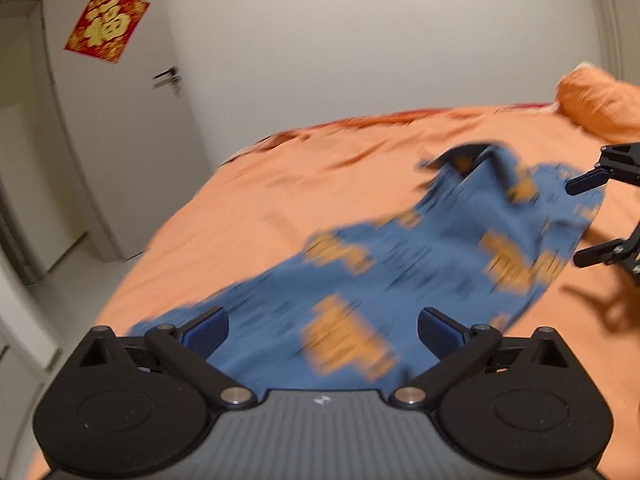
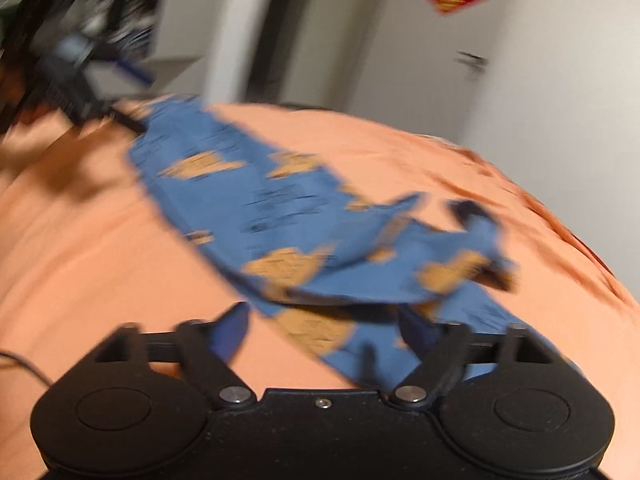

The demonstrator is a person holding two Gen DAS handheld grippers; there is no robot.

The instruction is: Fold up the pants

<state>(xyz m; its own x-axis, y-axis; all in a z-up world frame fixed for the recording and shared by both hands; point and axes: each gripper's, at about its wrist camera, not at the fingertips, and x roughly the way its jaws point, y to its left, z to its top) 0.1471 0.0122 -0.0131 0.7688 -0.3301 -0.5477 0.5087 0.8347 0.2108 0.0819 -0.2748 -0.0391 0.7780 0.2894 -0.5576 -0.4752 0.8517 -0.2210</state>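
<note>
Blue pants (image 1: 400, 264) with orange printed patches lie stretched across an orange bed sheet (image 1: 260, 208); both views are motion-blurred. My left gripper (image 1: 322, 330) is open, its blue pads wide apart over the near end of the pants, holding nothing. My right gripper (image 2: 324, 330) is open above the other end of the pants (image 2: 304, 220), where the cloth is bunched and partly folded over. It also shows in the left wrist view (image 1: 580, 222) at the right edge, open beside the pants. The left gripper (image 2: 80, 92) appears blurred at the far end in the right wrist view.
An orange pillow (image 1: 600, 100) lies at the bed's far right corner. A white door (image 1: 120, 120) with a red paper square (image 1: 106, 26) and a dark handle stands left of the bed. The white floor (image 1: 80, 272) lies beside it.
</note>
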